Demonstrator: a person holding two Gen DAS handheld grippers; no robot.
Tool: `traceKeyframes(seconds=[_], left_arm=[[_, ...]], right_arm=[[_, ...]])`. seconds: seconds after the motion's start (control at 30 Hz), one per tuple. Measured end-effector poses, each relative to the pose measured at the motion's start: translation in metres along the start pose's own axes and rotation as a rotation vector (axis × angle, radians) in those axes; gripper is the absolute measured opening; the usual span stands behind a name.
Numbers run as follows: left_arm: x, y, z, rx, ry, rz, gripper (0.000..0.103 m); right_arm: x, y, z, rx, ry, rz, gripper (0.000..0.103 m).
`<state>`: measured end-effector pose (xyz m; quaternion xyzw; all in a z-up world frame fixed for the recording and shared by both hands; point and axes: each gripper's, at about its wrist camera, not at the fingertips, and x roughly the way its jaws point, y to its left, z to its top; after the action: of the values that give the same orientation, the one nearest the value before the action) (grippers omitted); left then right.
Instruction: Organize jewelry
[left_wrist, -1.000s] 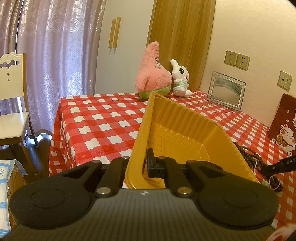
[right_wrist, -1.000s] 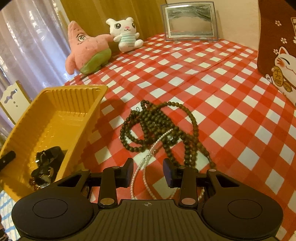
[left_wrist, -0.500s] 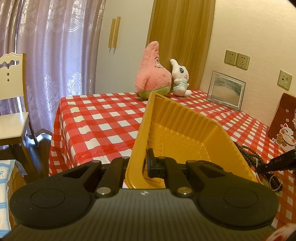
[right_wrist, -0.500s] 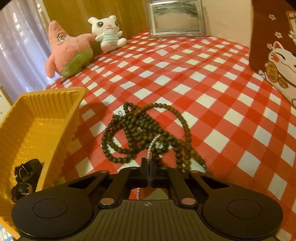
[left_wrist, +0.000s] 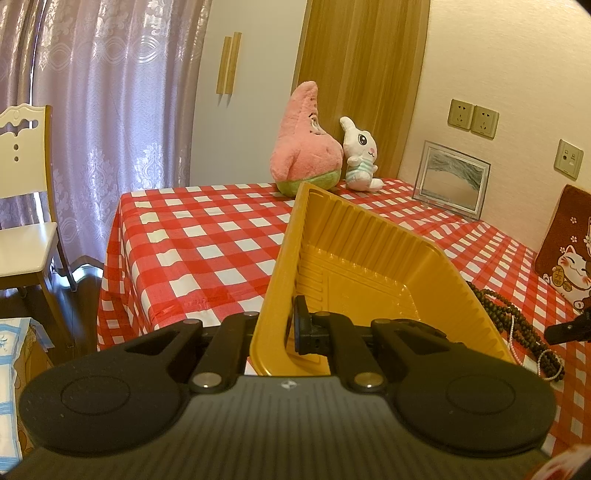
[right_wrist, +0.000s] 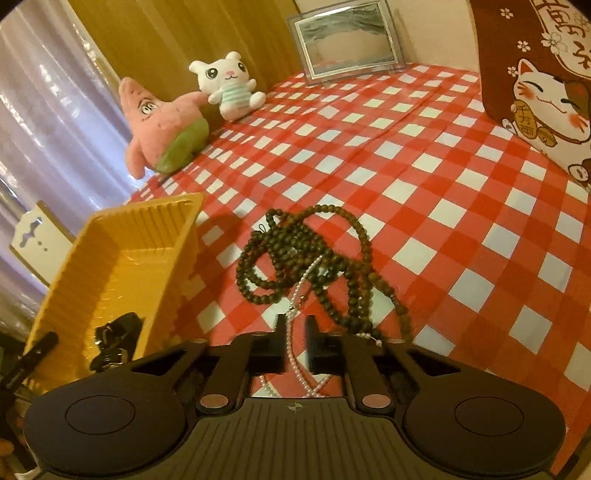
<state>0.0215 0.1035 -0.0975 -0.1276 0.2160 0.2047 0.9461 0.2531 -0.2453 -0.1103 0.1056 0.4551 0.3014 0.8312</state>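
Left gripper (left_wrist: 284, 328) is clamped on the tilted yellow tray's (left_wrist: 280, 258) wall, while the right gripper (right_wrist: 294, 341), jaws just reopening, straddles the pearl strand (right_wrist: 291, 343) low centre.

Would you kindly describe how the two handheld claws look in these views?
Both look alike. The left claw and right claw are matte black: a ribbed grey-black body with a small crosshair mark, two rounded lobes with circular recesses, and two slim arms on silvery pivot pins ending in blocky black pads. No cables or sleeves show.
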Motion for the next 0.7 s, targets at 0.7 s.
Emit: traceKeyframes(seconds=[0.7], left_arm=[[-0.001, -0.001, 0.001, 0.003, 0.003, -0.001, 0.006]], right_arm=[[0.061, 0.004, 0.015, -0.001, -0.03, -0.14, 0.002]])
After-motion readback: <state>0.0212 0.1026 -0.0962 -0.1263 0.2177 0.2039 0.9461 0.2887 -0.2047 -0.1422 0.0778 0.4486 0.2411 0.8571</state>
